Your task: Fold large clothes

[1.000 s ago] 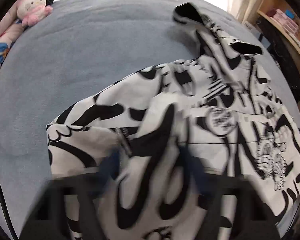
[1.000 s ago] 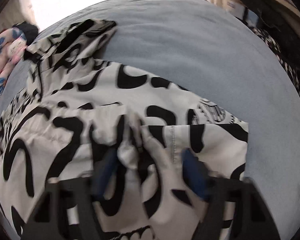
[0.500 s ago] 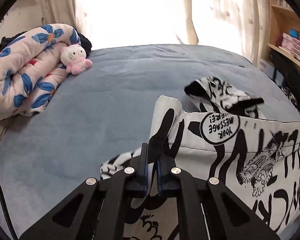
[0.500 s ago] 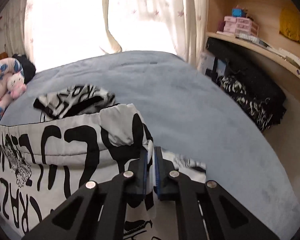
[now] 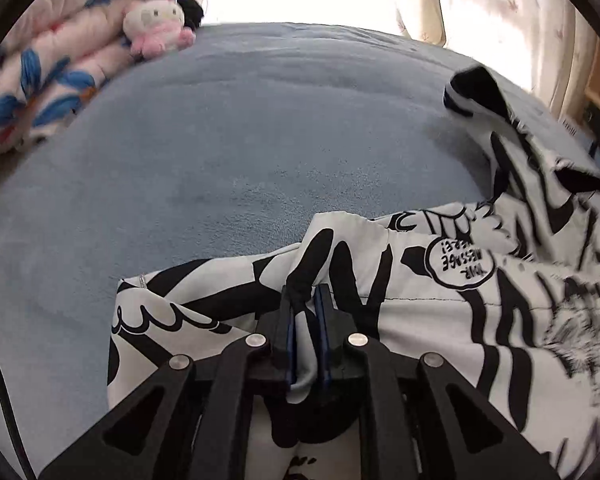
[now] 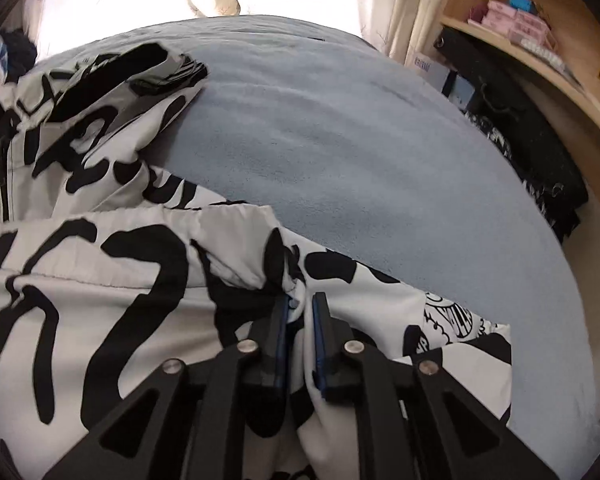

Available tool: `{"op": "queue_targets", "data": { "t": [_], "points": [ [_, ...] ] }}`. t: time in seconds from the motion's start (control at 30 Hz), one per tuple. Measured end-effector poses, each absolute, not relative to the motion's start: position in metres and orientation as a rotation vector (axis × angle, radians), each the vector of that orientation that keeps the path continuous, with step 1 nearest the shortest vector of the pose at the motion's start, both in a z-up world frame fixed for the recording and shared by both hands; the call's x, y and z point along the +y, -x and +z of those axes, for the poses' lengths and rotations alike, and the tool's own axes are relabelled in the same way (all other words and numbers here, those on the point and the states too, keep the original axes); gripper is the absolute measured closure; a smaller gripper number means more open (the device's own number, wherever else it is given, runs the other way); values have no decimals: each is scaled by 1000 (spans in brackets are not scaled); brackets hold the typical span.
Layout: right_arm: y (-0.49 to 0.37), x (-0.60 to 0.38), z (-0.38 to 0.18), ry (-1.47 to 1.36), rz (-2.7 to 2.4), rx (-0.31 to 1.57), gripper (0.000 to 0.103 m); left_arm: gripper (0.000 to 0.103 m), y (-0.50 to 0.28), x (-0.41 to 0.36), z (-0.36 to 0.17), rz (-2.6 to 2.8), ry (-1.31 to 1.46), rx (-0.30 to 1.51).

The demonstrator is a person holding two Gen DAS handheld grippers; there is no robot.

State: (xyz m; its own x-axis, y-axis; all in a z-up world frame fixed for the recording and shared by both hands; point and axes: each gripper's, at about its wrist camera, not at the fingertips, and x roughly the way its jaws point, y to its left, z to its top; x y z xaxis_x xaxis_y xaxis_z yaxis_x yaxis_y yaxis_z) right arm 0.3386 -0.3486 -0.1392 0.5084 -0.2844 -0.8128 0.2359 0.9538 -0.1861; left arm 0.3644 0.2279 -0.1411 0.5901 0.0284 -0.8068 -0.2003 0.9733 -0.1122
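A large white garment with bold black graffiti print lies bunched on the blue-grey bed cover. My left gripper is shut on a fold of its left edge, and a dark twist of cloth rises from between the pads. In the right wrist view the same garment fills the lower left. My right gripper holds a fold at the garment's right edge. Its jaws are opening slightly, with cloth still pinched between the blue pads. A black-trimmed sleeve lies further back on the bed.
A folded floral quilt and a small pink-and-white plush toy sit at the bed's far left. A wooden shelf with boxes and dark bags stand to the right of the bed. Bright curtains hang behind.
Both grippers closed on the garment's edges, raised the cloth so the room came into view, and have tipped back down toward the bed with the cloth still held.
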Motion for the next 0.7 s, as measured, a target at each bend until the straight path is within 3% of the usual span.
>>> {"op": "queue_targets", "data": {
  "t": [0.13,0.23,0.4,0.57,0.7],
  "points": [
    [-325,-362,-115,-95,-253,1017,84,83,-356,256,-122,108,337,956],
    [-288,-369,-72,-209,-207,899,82,83,-336,257,-88,121,276,894],
    [-251,-308,-54,-71,-151,881,81,83,-278,210,-50,62,164,808],
    [-239,-227,-89,-9,12,941,81,83,-246,151,-78,13,108,854],
    [-242,-220,-120,56,-8,942,81,82,-255,137,-125,110,-31,908]
  ]
}}
